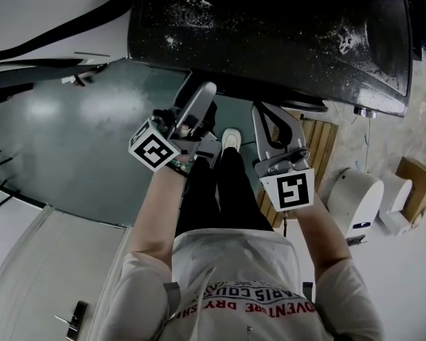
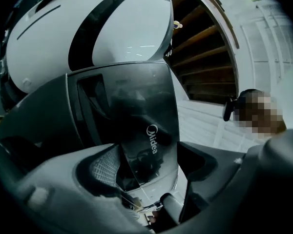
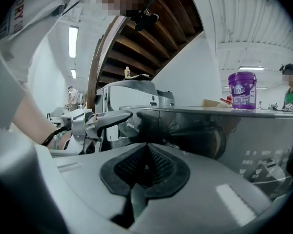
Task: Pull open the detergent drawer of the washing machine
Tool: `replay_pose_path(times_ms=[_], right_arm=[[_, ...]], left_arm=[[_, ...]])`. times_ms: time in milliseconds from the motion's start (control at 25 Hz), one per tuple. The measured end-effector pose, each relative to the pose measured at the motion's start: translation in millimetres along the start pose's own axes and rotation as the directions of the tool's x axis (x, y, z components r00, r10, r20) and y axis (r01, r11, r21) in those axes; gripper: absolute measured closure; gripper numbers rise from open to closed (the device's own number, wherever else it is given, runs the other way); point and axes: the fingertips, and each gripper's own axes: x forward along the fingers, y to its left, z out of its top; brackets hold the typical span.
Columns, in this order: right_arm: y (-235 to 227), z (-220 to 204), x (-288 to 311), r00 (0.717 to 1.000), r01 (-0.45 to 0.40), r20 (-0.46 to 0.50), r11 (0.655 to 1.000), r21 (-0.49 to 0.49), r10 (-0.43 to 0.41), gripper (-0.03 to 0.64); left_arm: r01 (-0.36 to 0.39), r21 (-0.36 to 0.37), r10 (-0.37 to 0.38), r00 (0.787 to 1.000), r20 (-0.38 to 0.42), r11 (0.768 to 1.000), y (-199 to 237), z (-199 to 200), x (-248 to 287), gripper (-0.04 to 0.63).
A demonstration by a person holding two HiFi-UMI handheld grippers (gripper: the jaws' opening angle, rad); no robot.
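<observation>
While my left gripper [image 1: 206, 94] spreads its jaws either side of the dark Midea-marked detergent drawer [image 2: 146, 116] at centre frame, my right gripper [image 1: 261, 116] is pressed together, empty, below the washing machine [image 1: 270, 34] filling the upper frame.

We see the underside of a wooden staircase [image 3: 136, 43] overhead, with a lit ceiling lamp [image 3: 72, 35] to its left. A purple tub [image 3: 242, 90] stands upright. On the floor [image 1: 405, 275], a white rounded machine [image 1: 356, 199] sits near a cardboard box [image 1: 416, 177].
</observation>
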Motion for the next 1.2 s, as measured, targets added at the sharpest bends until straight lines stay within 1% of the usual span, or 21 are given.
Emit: replay_pose_path(times_ms=[120, 160, 240, 360, 640, 800, 1080, 1200], right_arm=[[2.6, -3.3, -1.0, 1.0, -0.007, -0.011, 1.0, -0.002, 0.007, 0.617], [2.7, -4.2, -0.9, 1.0, -0.007, -0.014, 1.0, -0.006, 0.007, 0.617], [3.6, -6.0, -1.1, 1.0, -0.007, -0.017, 1.0, -0.013, 0.007, 0.617], [6.1, -9.9, -2.1, 1.0, -0.01, -0.026, 1.0, -0.028, 0.009, 0.617], [2.9, -6.9, -2.7, 0.999, 0.033, -0.006, 0.998, -0.051, -0.034, 0.616], [0.9, -4.9, -4.8, 0.998, 0.063, 0.002, 0.995, -0.072, -0.063, 0.617], [-0.9, -1.0, -11.5, 0.992, 0.126, 0.024, 0.99, -0.067, -0.125, 0.616], [1.8, -3.5, -16.2, 0.989, 0.149, 0.019, 0.987, -0.064, -0.148, 0.617]], left_arm=[[0.061, -0.069, -0.056, 0.995, 0.081, 0.996, -2.5, 5.9, 4.6, 0.228], [0.084, -0.078, -0.076, 0.992, 0.105, 0.993, -3.2, 7.4, 5.9, 0.228], [0.118, -0.095, -0.103, 0.983, 0.152, 0.988, -3.3, 9.9, 5.5, 0.249], [0.138, -0.114, -0.113, 0.974, 0.198, 0.984, -2.6, 12.5, 3.4, 0.26], [0.149, -0.153, -0.118, 0.974, 0.194, 0.977, -1.8, 12.7, 2.4, 0.275], [0.145, -0.17, -0.107, 0.971, 0.214, 0.975, -1.6, 13.2, 1.5, 0.276], [0.153, -0.202, -0.102, 0.965, 0.24, 0.967, -1.4, 14.3, -1.5, 0.278], [0.173, -0.201, -0.121, 0.961, 0.249, 0.964, -6.5, 10.3, -15.4, 0.295]])
